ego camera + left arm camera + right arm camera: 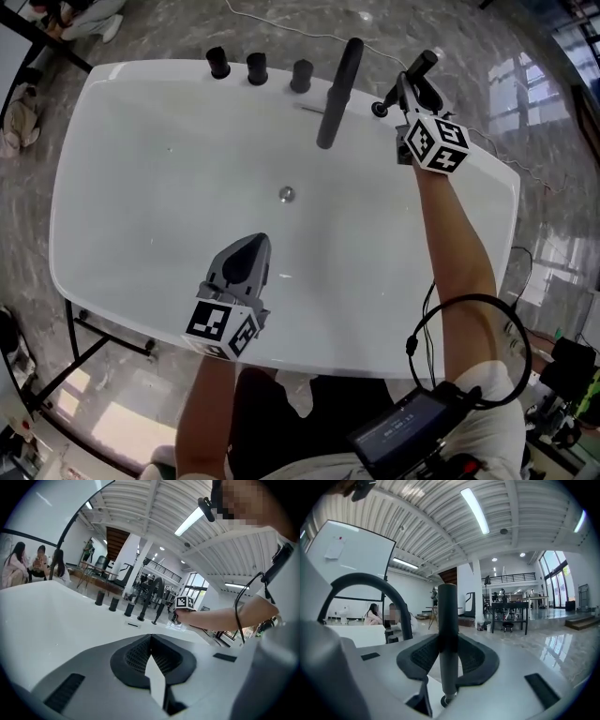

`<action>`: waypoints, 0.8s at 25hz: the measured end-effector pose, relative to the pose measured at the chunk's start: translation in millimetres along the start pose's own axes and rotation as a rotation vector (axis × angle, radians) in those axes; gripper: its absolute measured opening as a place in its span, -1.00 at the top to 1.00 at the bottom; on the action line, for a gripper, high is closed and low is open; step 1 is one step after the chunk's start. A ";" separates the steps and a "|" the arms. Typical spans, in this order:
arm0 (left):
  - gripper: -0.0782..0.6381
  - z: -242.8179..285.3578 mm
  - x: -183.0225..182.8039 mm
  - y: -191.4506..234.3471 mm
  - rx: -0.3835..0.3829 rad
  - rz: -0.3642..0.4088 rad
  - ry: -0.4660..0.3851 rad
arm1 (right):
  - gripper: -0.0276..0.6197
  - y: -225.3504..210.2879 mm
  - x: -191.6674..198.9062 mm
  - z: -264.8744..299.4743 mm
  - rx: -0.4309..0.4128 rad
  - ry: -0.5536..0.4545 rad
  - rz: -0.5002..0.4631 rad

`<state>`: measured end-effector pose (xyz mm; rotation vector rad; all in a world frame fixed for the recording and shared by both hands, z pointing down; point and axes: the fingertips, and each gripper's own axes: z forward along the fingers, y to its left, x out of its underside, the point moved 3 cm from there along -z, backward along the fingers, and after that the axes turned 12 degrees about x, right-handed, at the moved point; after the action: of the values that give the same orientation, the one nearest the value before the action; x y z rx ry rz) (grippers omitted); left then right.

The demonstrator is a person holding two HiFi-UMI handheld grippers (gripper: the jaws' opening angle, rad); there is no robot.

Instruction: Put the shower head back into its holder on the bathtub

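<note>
Shower head [448, 616] gripped at the far right rim of the bathtub [112, 197]

Nearest, over the bathtub's near side, the left gripper [255, 244] has its jaws closed together on nothing. Farther in is the drain [286, 194], then the black spout [337, 94] and three knobs [257, 67] along the far rim. At the far right rim the right gripper [410, 92] has its jaws clamped on the shower head, a slim dark rod. Its lower end is partly hidden behind the jaws, and the holder cannot be picked out.

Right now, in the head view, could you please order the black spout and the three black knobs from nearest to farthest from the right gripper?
1. Black spout, just left of the right gripper.
2. Right knob, beside the spout.
3. Middle knob, mid-row.
4. Left knob, at the row's far end.
</note>
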<state>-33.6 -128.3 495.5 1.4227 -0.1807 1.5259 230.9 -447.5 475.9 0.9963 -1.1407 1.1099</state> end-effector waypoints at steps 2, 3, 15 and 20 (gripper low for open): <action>0.74 -3.3 6.3 5.0 -0.014 -0.007 0.002 | 0.52 3.0 9.7 2.7 0.001 0.010 -0.012; 0.74 -5.3 8.9 6.6 -0.020 -0.011 0.002 | 0.52 3.6 13.9 3.8 0.002 0.015 -0.013; 0.74 -11.9 35.9 18.6 -0.031 -0.062 0.011 | 0.52 0.8 39.6 17.3 0.010 0.051 -0.006; 0.74 -12.7 41.7 20.4 -0.028 -0.069 0.014 | 0.52 5.5 48.9 16.3 0.002 0.065 -0.032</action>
<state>-48.7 -106.9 535.9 1.3819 -0.1420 1.4716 225.8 -455.3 526.9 0.9700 -1.0681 1.1111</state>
